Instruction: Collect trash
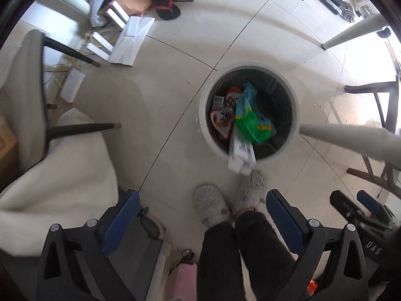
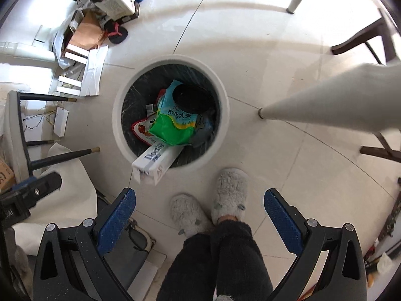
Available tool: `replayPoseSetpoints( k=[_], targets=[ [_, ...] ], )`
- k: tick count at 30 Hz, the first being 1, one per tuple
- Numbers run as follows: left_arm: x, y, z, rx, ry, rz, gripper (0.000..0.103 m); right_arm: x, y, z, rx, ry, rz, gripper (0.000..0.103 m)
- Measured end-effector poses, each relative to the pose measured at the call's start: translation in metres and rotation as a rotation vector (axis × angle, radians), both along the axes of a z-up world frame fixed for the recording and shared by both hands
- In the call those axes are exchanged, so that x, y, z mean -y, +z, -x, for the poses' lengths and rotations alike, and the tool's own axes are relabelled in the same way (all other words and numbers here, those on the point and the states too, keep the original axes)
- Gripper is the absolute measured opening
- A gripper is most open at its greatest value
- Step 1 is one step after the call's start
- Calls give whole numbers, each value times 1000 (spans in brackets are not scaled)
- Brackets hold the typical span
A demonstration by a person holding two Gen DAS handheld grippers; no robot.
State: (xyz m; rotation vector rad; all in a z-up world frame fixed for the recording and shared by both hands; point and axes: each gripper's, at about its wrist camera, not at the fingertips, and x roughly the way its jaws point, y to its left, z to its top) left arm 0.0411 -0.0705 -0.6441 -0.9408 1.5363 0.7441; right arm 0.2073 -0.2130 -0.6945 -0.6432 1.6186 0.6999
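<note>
A round white trash bin point(image 1: 204, 130) point(image 2: 117, 125) with a black liner stands on the tiled floor below both grippers. Inside lie a green and blue rice bag point(image 1: 253, 118) point(image 2: 175, 123), red snack wrappers point(image 1: 223, 120) point(image 2: 141, 129), and a black round lid point(image 2: 193, 97). A long white box point(image 1: 241, 154) point(image 2: 153, 163) leans out over the bin's near rim. My left gripper point(image 1: 203, 213) hangs open above the floor, nothing between its blue pads. My right gripper point(image 2: 200, 210) is open too and holds nothing. The right gripper point(image 1: 361, 208) also shows at the left view's lower right edge.
A person's grey fuzzy slippers point(image 1: 230, 200) point(image 2: 213, 208) and dark trousers stand just before the bin. White table legs point(image 1: 351, 138) point(image 2: 325, 95), dark-legged chairs point(image 1: 82, 128) point(image 2: 62, 156) and a white cloth point(image 1: 62, 163) surround it. Flat white boxes point(image 1: 130, 40), cardboard and sandals point(image 1: 165, 6) litter the far left.
</note>
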Motion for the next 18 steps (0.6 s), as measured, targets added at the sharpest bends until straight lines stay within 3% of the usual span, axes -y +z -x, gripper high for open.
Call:
replayPoseSetpoints(
  k=[8, 14, 18],
  targets=[
    [30, 126, -3, 42, -77, -27, 103, 27, 130, 10, -47, 16, -23, 103],
    [36, 235, -19, 131, -153, -73, 103, 34, 240, 2, -158, 19, -86, 103],
    [34, 299, -27, 215, -201, -103, 103, 36, 311, -2, -179, 48, -136, 103]
  ],
)
